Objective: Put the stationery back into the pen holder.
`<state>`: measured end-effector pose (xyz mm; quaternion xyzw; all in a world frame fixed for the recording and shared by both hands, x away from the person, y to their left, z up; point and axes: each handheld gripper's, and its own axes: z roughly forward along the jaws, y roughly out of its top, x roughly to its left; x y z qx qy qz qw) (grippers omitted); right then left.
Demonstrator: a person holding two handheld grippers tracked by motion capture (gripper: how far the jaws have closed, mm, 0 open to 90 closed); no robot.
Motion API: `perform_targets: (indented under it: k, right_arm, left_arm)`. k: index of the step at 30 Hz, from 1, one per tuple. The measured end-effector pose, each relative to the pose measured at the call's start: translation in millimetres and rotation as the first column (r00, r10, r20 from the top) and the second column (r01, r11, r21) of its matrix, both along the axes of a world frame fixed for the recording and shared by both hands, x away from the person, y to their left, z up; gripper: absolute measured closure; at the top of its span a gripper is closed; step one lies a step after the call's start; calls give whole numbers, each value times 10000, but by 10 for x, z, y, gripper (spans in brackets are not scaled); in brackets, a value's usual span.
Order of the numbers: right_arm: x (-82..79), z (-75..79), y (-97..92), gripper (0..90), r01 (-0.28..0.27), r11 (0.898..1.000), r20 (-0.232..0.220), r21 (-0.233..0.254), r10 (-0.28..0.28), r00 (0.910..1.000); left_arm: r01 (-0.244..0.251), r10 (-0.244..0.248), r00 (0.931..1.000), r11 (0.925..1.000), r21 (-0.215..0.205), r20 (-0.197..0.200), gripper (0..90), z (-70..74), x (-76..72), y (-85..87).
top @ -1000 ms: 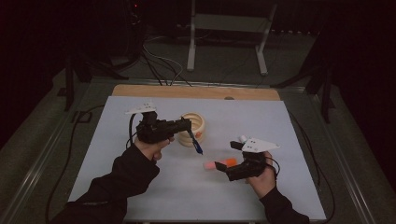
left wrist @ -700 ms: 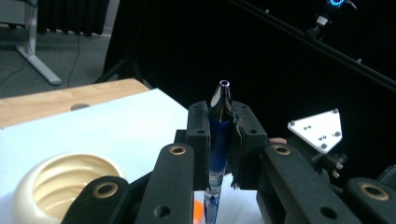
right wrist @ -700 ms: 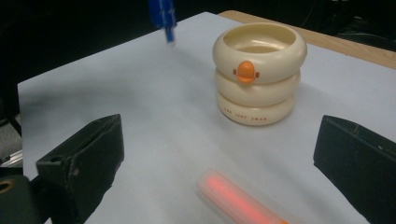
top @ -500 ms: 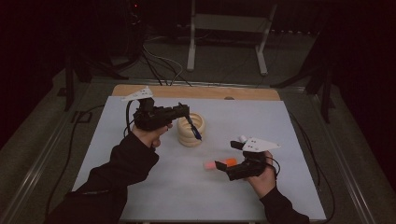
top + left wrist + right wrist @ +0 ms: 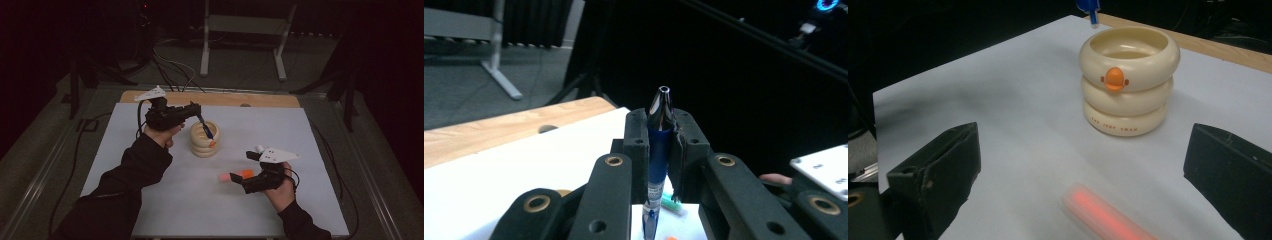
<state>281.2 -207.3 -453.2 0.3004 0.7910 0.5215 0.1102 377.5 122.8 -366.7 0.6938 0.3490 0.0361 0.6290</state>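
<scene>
The blue pen (image 5: 658,165) is clamped between the jaws of the left claw (image 5: 196,113), its dark tapered tip sticking out beyond them in the left gripper view. From the high view the pen slants down from the claw, with its lower end over the open mouth of the cream ringed pot (image 5: 205,139); whether that end is inside the pot or just above the rim cannot be told. In the right gripper view the end of the pen shows just above the pot's far rim. The pot looks like three stacked rings, with an orange knob on the front of the top ring and small lettering on the bottom one, and it stands upright on the white sheet (image 5: 165,200) that covers the bench (image 5: 225,99). Nearer the person, a pale marker with an orange core (image 5: 1108,212) lies flat on the sheet, well apart from the pot. The right claw (image 5: 239,180) rests low at the sheet with its jaws apart, one on each side of the marker, neither pressing on it.
</scene>
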Motion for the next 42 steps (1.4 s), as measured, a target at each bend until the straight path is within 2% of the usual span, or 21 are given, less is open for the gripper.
perform_targets:
  k: [9,20,30,42]
  right_arm:
    - [-3,2,4,17,-113,9999,-67,120,114,9999]
    - [-5,4,-5,16,-68,9999,42,138,67,10000]
    - [-13,15,-23,17,-69,9998,176,174,65,9998]
    - [-14,5,-4,16,-205,9995,118,242,203,9997]
  left_arm:
    - [-595,595,9982,9981,133,-8,806,-123,150,32]
    - [-973,978,9948,9951,161,-301,805,-335,300,-26]
    - [-1118,1133,9931,9925,492,-291,804,-494,311,-44]
    - [-1182,1217,9917,9898,792,-409,803,-657,329,-65]
